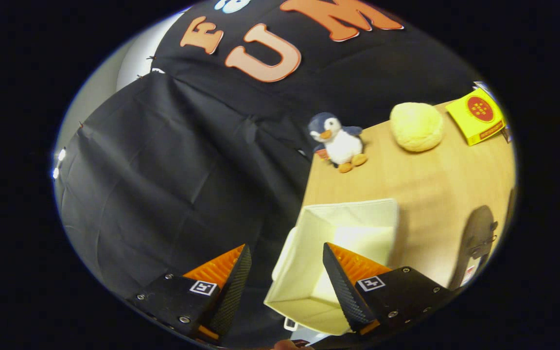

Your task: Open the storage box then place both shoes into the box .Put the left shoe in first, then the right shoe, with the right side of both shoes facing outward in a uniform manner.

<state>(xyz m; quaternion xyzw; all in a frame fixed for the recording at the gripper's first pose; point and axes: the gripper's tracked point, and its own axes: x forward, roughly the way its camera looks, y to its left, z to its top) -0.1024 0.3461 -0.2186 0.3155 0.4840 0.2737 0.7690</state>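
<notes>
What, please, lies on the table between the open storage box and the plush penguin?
In the gripper view only bare wooden table lies between the cream storage box and the plush penguin. The open gripper holds nothing.

Black cloth wall [173, 170] behind a light wooden table [435, 180]; perhaps a pale wall [96, 92] beyond.

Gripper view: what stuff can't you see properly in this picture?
- Storage box: the right finger covers part of its inside, so whether anything lies in there cannot be told.
- Dark shoe beside the box: cut off by the view's rim; left or right cannot be told.
- Yellow carton on the table: its print is too small and warped.
- Gripper: fingers open, holding nothing.
</notes>
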